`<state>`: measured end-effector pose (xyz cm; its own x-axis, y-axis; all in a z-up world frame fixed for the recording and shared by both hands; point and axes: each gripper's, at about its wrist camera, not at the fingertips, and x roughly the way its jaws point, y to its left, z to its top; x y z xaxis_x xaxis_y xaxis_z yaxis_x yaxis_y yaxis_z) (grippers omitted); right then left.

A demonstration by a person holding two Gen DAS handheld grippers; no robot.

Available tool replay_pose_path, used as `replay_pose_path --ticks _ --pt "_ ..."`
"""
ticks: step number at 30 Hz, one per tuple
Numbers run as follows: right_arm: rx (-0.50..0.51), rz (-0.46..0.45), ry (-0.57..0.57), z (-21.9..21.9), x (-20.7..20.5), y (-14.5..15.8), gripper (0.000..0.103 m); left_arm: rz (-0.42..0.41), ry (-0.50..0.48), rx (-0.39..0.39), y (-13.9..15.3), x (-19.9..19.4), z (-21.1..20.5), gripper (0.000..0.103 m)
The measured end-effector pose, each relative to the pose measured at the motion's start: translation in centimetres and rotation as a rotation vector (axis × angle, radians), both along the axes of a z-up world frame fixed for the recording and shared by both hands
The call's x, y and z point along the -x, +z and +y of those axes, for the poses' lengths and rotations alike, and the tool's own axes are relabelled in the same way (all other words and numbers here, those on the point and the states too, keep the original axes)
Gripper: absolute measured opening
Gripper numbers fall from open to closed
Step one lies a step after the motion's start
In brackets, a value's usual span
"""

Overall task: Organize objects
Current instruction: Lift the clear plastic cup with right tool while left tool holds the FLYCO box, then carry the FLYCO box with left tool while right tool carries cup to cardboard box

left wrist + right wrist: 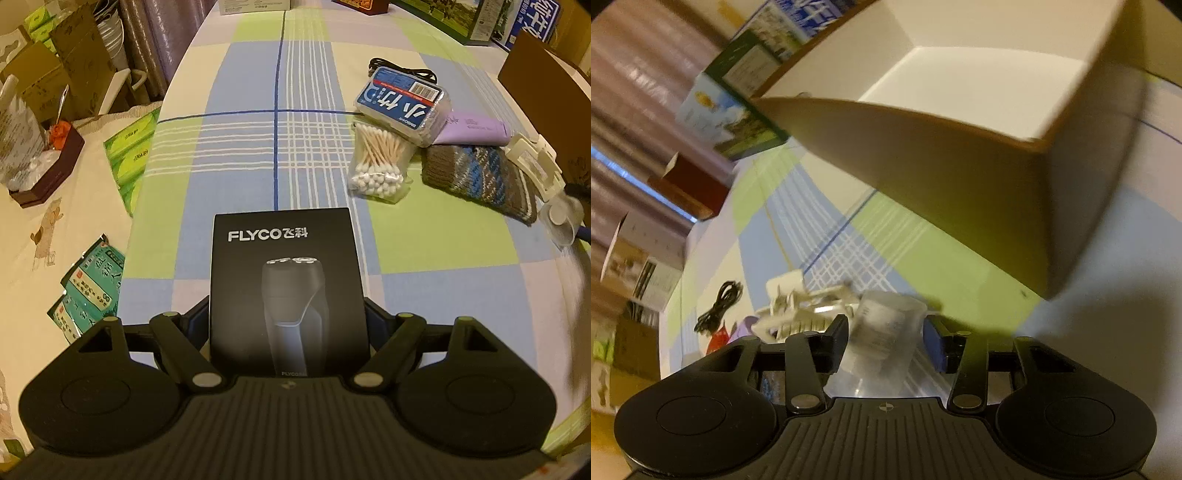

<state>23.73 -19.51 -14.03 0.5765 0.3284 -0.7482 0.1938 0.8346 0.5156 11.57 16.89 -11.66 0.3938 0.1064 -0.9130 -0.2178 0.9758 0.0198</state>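
Clear plastic cup point(882, 332) pinched in right hand-held gripper point(884, 341): lift over open cardboard box point(960, 177) rim; left hand-held gripper point(288, 325) clamps black shaver box point(286, 280).

Left wrist view: level, looking forward along the checked desk point(280, 110), close above it. Right wrist view: rolled sideways, very near the open cardboard box point(960, 177). Both views show the black cable point(406, 70) and the box.
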Motion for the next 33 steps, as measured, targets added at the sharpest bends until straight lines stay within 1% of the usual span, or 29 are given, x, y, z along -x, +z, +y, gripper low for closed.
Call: replay_pose_path --ticks 3,4,6,7,9,10,13,17,19,23,24,26,28,29,32,33 --pt "0.041 -0.044 0.079 0.6 0.4 0.1 0.038 0.002 0.004 -0.002 -0.1 0.1 -0.1 0.078" --pt "0.068 -0.075 0.113 0.9 0.7 0.3 0.033 0.006 0.006 -0.003 -0.2 0.0 -0.1 0.078" --pt "0.152 -0.163 0.186 1.7 1.8 1.0 0.029 0.014 0.009 -0.005 -0.4 0.1 -0.2 0.078" --pt "0.193 -0.217 0.225 2.0 2.5 1.3 0.029 0.015 0.01 -0.006 -0.5 0.1 -0.3 0.077" --pt "0.248 -0.304 0.294 2.7 3.6 1.7 0.029 0.014 0.011 -0.006 -0.4 0.2 -0.4 0.077" --pt "0.262 -0.327 0.323 2.9 4.1 1.8 0.029 0.015 0.01 -0.006 -0.4 0.2 -0.4 0.077" --pt "0.287 -0.412 0.367 2.9 5.7 2.1 0.029 0.013 0.006 -0.008 -0.5 0.2 -0.6 0.077" --pt "0.37 -0.598 0.43 3.5 7.9 3.1 0.029 0.012 0.007 -0.011 -0.5 0.0 -1.0 0.077" --pt "0.401 -0.662 0.444 4.0 8.5 3.4 0.029 0.011 0.004 -0.016 -0.5 0.0 -1.2 0.077" --pt "0.431 -0.814 0.481 4.9 9.9 3.7 0.029 0.01 -0.002 -0.021 -0.6 -0.2 -1.6 0.077" --pt "0.43 -0.834 0.508 5.1 10.1 3.4 0.029 0.011 -0.002 -0.022 -0.7 -0.2 -1.7 0.077" --pt "0.408 -0.788 0.547 6.1 9.4 2.4 0.029 0.011 -0.003 -0.027 -0.7 -0.3 -1.8 0.077" --pt "0.354 -0.78 0.584 6.9 9.0 1.8 0.029 0.011 -0.003 -0.028 -0.8 -0.2 -1.9 0.077" --pt "0.345 -0.756 0.604 7.5 8.5 1.5 0.029 0.011 -0.003 -0.029 -0.8 -0.3 -1.8 0.077" --pt "0.387 -0.626 0.69 9.0 7.6 0.2 0.033 0.011 -0.003 -0.029 -0.8 -0.2 -1.8 0.077" --pt "0.391 -0.601 0.711 9.2 7.3 0.0 0.036 0.011 -0.004 -0.03 -0.8 -0.2 -1.8 0.077"
